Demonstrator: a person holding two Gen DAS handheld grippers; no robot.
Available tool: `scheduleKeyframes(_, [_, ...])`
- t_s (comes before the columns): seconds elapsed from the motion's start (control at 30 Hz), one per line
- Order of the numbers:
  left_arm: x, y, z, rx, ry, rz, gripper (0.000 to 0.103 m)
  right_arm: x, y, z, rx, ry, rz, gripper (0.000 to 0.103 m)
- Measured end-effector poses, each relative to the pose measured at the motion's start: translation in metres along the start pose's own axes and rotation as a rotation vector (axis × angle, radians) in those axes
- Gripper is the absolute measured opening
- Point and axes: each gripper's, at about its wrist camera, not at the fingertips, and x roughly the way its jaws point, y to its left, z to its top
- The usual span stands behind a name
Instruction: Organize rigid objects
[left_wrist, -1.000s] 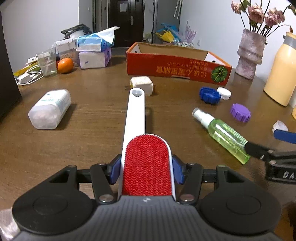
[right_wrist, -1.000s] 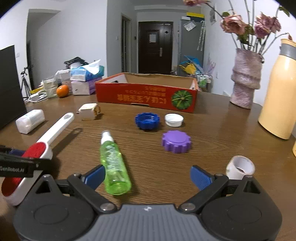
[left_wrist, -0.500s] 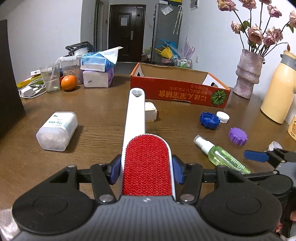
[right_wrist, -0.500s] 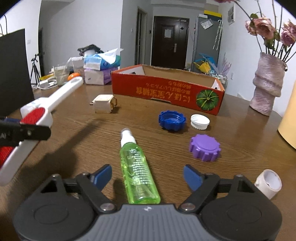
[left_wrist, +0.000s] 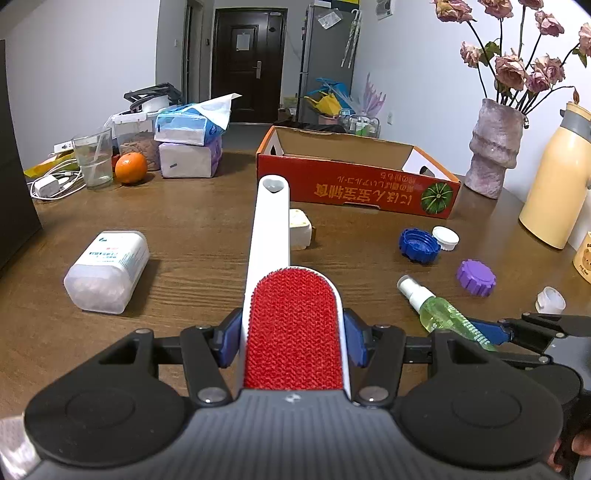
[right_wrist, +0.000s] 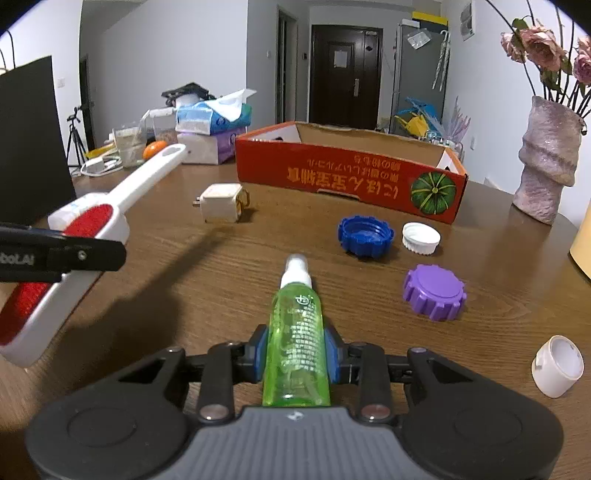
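— What did your left tongs (left_wrist: 293, 341) have hold of?

— They were clamped on the lint brush with the red bristle pad and the long white plastic handle (left_wrist: 291, 321). The blue pads (left_wrist: 227, 343) pressed against both edges of the red head, and the handle ran straight out ahead, raised clear of the brown wooden desk (left_wrist: 192, 229), its heart-shaped hole towards the red cardboard box (left_wrist: 354, 184).

— And the right tongs (right_wrist: 295, 354)?

— Closed tight on the clear green plastic spray bottle with the white nozzle (right_wrist: 297, 332). I had it by the lower half of the body, one pad on each side, nozzle pointing away from me. Whether the bottle rested on the desk or hung just above it, I could not tell.

— What lay around it?

— To the right of the nozzle sat a purple ridged cap (right_wrist: 434, 291). Further back, a blue ridged cap (right_wrist: 365, 236) lay open side up, just beside a small white ribbed cap (right_wrist: 421, 238). A white cylindrical cap (right_wrist: 557, 363) lay on its side near my right edge. A cream plug adapter (right_wrist: 221, 203) stood in front of the box, which was open and lay across the far side of the desk.

— Anything on the left?

— A translucent white plastic jar with a printed label (left_wrist: 107, 271), lying on its side, well apart from the caps.
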Motion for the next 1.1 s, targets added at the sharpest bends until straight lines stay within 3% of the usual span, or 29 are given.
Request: scheduleKeyframes(1.1, [0.013, -0.04, 0.086, 0.013, -0.137, -0.037, 0.057, -0.029, -0.021, 0.067, 0.078, -0.236, -0.052, 0.03])
